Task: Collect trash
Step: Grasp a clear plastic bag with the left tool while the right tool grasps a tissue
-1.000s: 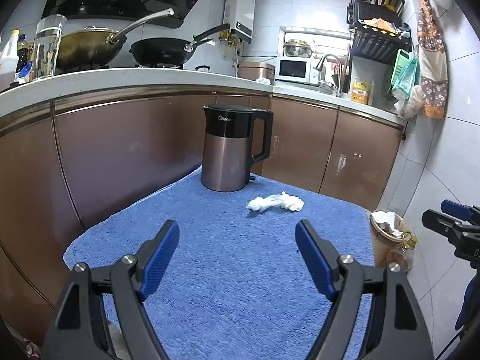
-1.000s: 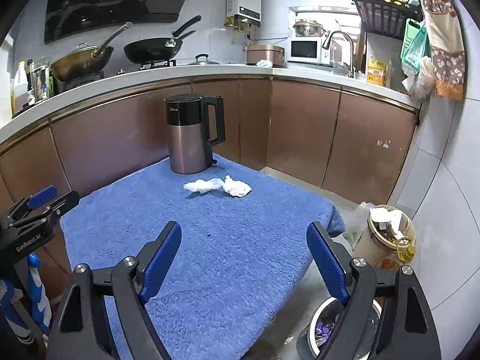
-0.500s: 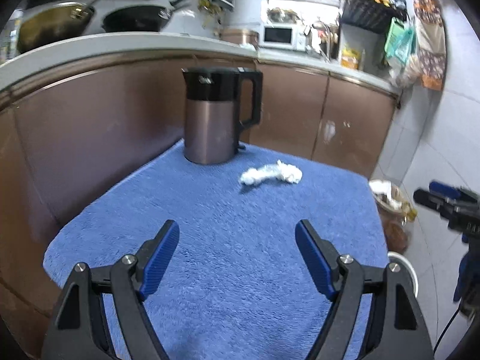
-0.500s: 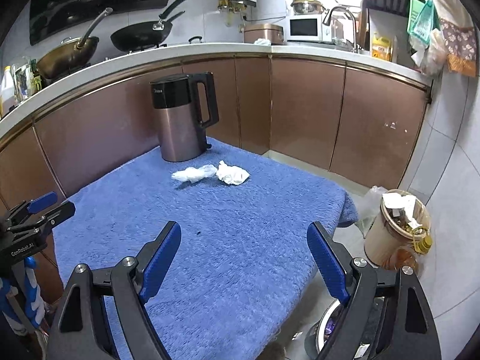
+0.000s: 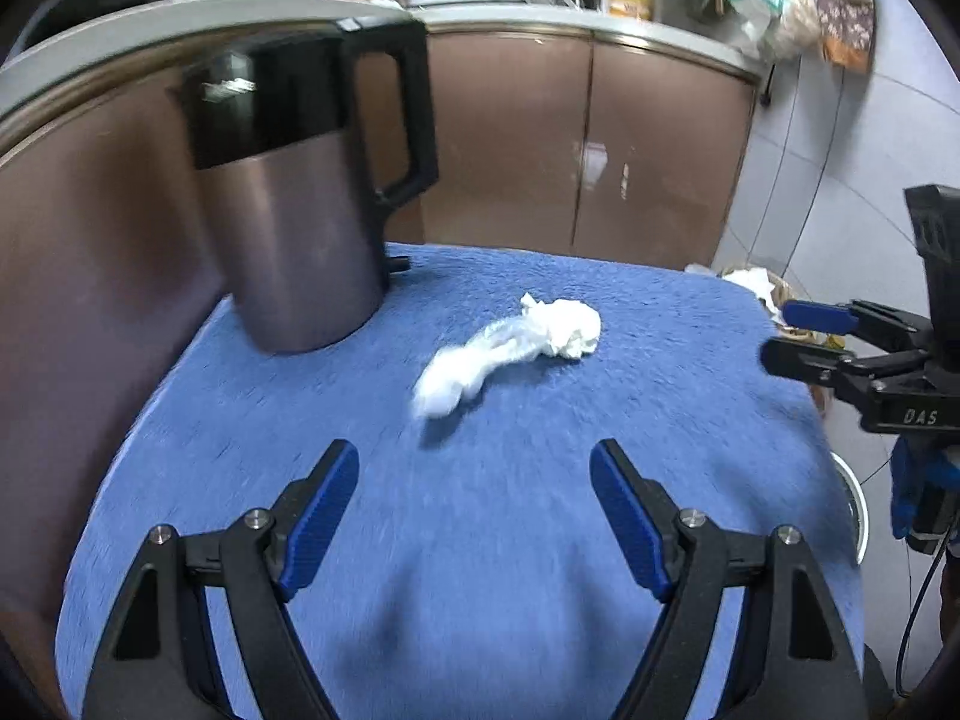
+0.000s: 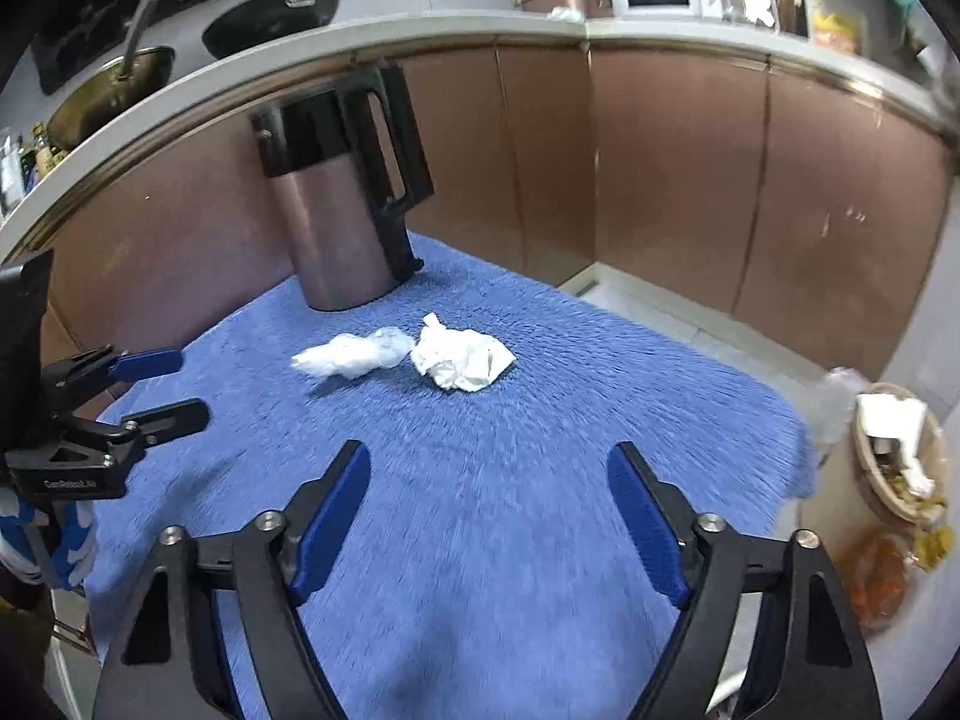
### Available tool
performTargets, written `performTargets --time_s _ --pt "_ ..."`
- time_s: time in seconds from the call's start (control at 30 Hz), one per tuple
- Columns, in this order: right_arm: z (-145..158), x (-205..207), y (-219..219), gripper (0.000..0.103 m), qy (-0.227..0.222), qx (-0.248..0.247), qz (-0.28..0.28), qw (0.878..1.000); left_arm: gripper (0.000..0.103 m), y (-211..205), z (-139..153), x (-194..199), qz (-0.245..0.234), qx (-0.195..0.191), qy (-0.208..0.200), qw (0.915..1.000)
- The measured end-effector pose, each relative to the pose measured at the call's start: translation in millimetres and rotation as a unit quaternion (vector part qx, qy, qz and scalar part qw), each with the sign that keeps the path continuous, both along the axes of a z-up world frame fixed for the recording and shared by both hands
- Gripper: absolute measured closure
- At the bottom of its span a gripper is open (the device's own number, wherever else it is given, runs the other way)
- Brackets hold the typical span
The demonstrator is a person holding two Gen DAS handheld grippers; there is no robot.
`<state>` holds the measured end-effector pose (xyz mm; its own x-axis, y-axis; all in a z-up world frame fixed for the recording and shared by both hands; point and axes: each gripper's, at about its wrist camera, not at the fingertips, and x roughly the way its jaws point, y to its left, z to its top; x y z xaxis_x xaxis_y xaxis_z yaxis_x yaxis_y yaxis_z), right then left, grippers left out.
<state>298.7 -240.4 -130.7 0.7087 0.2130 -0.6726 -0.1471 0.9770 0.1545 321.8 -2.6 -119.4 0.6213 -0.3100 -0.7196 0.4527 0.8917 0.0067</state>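
A crumpled white tissue [image 6: 465,358] and a clear plastic wad [image 6: 348,355] are seen touching each other on the blue-towelled surface [image 6: 540,468], near a brown kettle [image 6: 336,204]. The left gripper [image 5: 474,504] is held with jaws wide and nothing between them. The right gripper [image 6: 489,513] (its jaws have just been closing) is likewise held wide and empty. A full waste bin [image 6: 897,450] is seen on the floor beside the surface.
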Motion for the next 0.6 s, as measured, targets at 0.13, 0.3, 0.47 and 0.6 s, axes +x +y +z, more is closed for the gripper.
performTargets --time_s 0.13,0.3,0.47,0.6 --pt "-20.7 49.2 -2.6 0.04 0.017 0.042 0.006 0.999 0.025 -14.6 -21.0 41.4 0.003 0.012 0.009 0.9999" --pt "-47.5 108.6 1.9 0.042 0.04 0.097 0.012 0.994 0.025 -29.1 -45.8 74.6 0.005 0.032 0.007 0.9995" --pt "-69.2 144.4 18.6 0.042 0.062 0.09 0.012 0.994 0.041 -39.1 -68.4 91.8 0.001 0.048 0.023 0.9986" --pt "-70.0 149.3 34.9 0.051 0.065 0.067 0.041 0.995 0.062 -37.1 -70.9 95.5 -0.001 0.039 0.038 0.9985"
